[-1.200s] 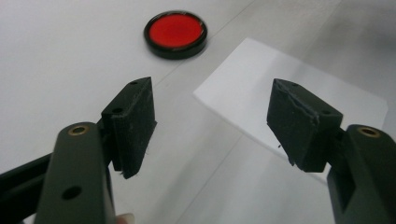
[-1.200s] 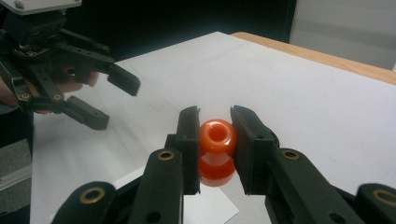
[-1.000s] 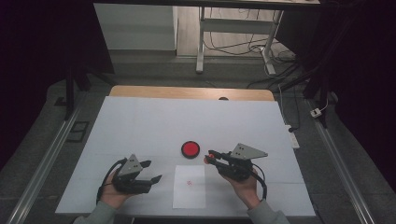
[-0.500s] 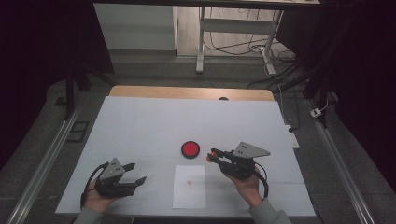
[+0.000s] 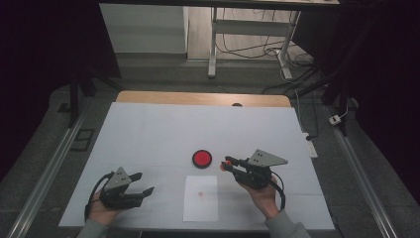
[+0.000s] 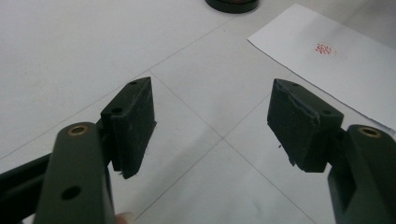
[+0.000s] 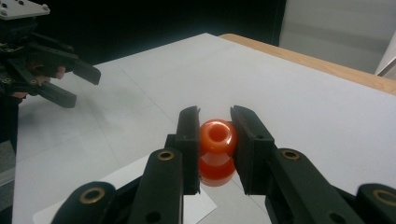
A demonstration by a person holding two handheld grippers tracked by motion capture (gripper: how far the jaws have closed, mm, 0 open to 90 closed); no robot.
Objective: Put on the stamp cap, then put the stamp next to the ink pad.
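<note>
My right gripper [image 5: 229, 162] is shut on an orange-red stamp [image 7: 217, 148], holding its knob between both jaws just above the table. It hovers right of the round red ink pad [image 5: 202, 158] and above the upper right corner of a white paper sheet [image 5: 200, 208]. The sheet carries one small red stamp mark [image 6: 325, 49]. My left gripper [image 5: 145, 182] stands open and empty at the lower left, low over the table, left of the sheet. In the left gripper view its jaws [image 6: 212, 121] are wide apart over bare table.
A white table cover [image 5: 163, 129] spans the surface, with a wooden edge [image 5: 198, 98] at the far side. Metal rails run along both sides. Cables and a table frame [image 5: 247, 29] lie on the floor beyond.
My left gripper has slid left and slightly toward the front edge. The right gripper has kept the stamp almost still beside the ink pad.
</note>
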